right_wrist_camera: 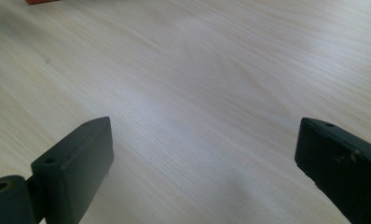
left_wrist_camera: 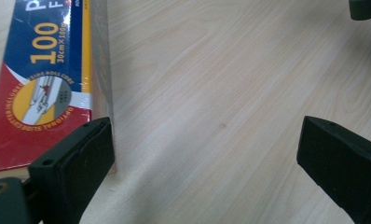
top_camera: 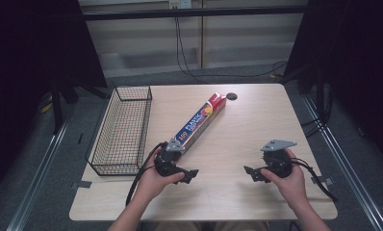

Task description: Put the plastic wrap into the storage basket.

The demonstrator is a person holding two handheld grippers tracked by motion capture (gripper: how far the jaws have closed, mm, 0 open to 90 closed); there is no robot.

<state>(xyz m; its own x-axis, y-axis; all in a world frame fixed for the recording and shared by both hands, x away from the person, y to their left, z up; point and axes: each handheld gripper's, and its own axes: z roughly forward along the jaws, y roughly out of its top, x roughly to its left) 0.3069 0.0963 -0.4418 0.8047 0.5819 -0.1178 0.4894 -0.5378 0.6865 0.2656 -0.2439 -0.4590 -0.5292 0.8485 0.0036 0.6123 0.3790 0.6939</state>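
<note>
A long plastic-wrap box (top_camera: 199, 122), blue and red with yellow print, lies diagonally on the wooden table (top_camera: 237, 139). Its near end rests by my left gripper (top_camera: 193, 175), which a hand holds low over the table with the jaws pointing right. In the left gripper view the box (left_wrist_camera: 48, 70) lies just beyond the left jaw, outside the gap, and the left gripper (left_wrist_camera: 204, 135) is open over bare wood. My right gripper (top_camera: 250, 173) is held at the front right with its jaws pointing left. In its own view the right gripper (right_wrist_camera: 204, 135) stands open with nothing between the jaws.
A black wire basket (top_camera: 122, 130) stands along the table's left edge, close to the box. A small dark round disc (top_camera: 232, 96) sits near the far edge, beside the box's far end. Cables trail from both grippers toward the front edge.
</note>
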